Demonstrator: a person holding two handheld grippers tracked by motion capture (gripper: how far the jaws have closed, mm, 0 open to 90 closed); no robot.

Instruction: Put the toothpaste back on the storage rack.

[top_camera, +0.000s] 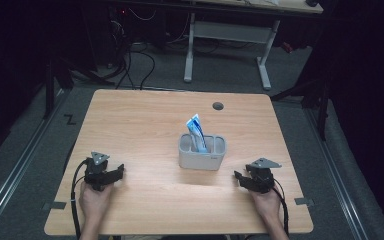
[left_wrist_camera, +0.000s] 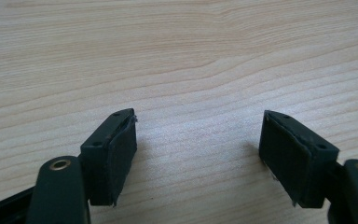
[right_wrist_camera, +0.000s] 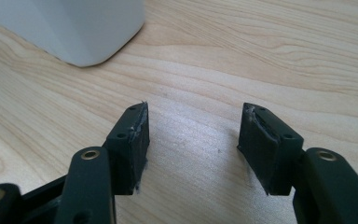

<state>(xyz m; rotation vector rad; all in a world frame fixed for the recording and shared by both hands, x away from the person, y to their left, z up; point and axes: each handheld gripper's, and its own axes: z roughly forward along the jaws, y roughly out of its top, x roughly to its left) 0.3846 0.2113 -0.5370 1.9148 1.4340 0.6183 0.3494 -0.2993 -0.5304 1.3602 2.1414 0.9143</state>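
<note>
A grey holder (top_camera: pixel 201 153) with compartments stands near the middle of the wooden table (top_camera: pixel 145 120). A blue and white tube (top_camera: pixel 198 131) leans upright inside it. My left gripper (top_camera: pixel 119 171) rests low on the table at the front left, held by a hand, and its jaws stand wide apart over bare wood (left_wrist_camera: pixel 198 135). At the front right my right gripper (top_camera: pixel 239 178) lies on the table, also open and empty (right_wrist_camera: pixel 193 123). The holder's rounded corner (right_wrist_camera: pixel 74 28) shows at the upper left of the right gripper view, a short way ahead of the jaws.
A round cable hole (top_camera: pixel 218 106) sits near the table's far edge. Beyond the table stand a white-legged desk (top_camera: pixel 230 35) and tangled cables (top_camera: pixel 130 55) on the grey floor. Tape marks (top_camera: pixel 304 201) lie at the front corners.
</note>
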